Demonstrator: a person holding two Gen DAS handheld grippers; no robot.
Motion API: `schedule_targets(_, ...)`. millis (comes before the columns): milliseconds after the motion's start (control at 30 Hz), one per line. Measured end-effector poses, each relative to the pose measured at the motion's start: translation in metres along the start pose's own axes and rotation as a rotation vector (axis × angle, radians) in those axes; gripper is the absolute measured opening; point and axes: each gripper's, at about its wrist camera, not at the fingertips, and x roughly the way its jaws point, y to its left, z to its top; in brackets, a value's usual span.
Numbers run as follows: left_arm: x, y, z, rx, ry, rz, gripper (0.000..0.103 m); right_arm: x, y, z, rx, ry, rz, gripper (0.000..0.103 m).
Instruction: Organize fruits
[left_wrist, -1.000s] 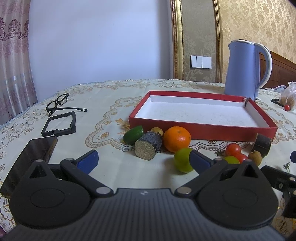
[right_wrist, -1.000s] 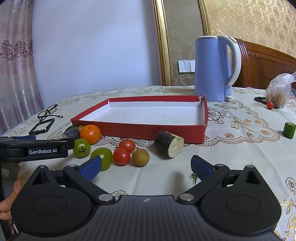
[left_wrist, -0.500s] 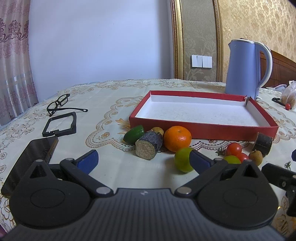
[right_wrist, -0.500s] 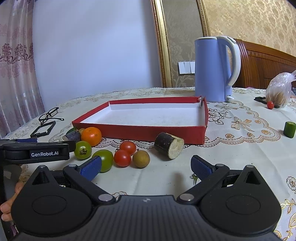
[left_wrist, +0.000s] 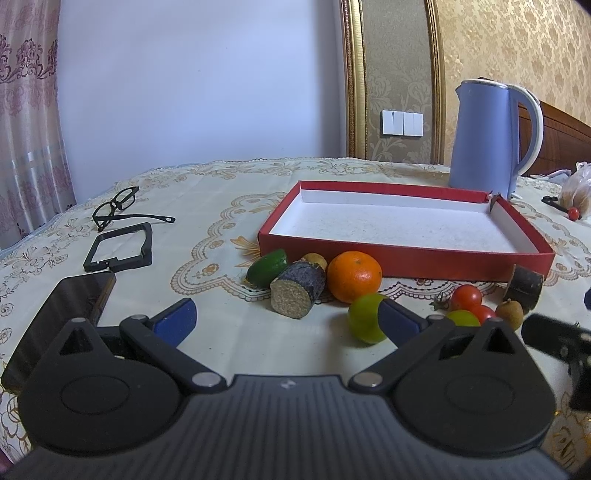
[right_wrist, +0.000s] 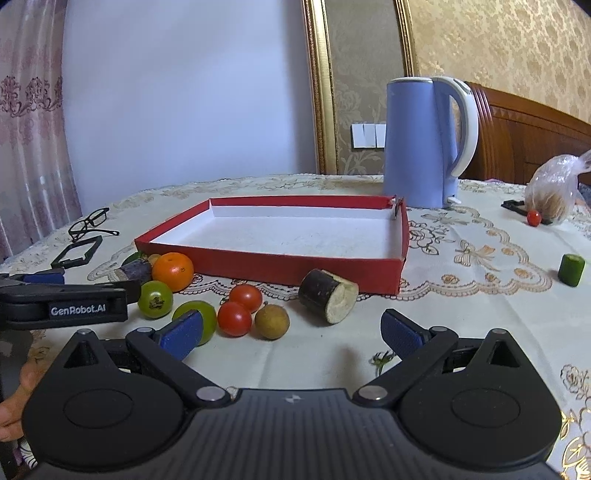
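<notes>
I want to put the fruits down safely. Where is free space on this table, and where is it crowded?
The red tray holds nothing. The cloth is also bare between the tray and the green piece, and between the glasses and the tray. It is crowded along the tray's near wall, from the orange to the red tomatoes.

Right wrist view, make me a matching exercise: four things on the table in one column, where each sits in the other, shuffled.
Things:
1. kettle
2. eyeglasses
3. orange
4. cut green piece

Places:
A. far left of the table
B. alone at the far right
C. behind the red tray's far right corner
D. before the tray's near left corner

Pairs: 1-C, 2-A, 3-D, 4-B
</notes>
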Motion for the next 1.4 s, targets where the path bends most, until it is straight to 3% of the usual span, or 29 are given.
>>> schedule_targets(433,-0.001,0.000,0.000,-0.003,-0.001,-0.002,0.103,0.028,-0.020,0.025,0.046,0.042,-0.107,0.096)
schedule_targets(533,-0.001,0.000,-0.001,-0.004,-0.001,-0.004,0.103,0.040,-0.024,0.027,0.054,0.077,-0.123,0.089)
schedule_targets(700,-0.001,0.000,-0.001,-0.005,-0.001,-0.005,0.103,0.058,-0.027,0.025,0.087,0.158,-0.089,0.064)
schedule_targets(900,-0.001,0.000,-0.002,-0.005,0.002,-0.003,0.103,0.065,-0.027,0.027,0.083,0.171,-0.081,0.057)
schedule_targets(1000,-0.001,0.000,-0.002,-0.005,0.003,-0.004,0.103,0.065,-0.027,0.027,0.084,0.168,-0.062,0.046)
schedule_targets(1400,-0.001,0.003,0.000,-0.017,0.017,-0.020,0.103,0.050,-0.027,0.026,0.078,0.112,-0.033,0.046)
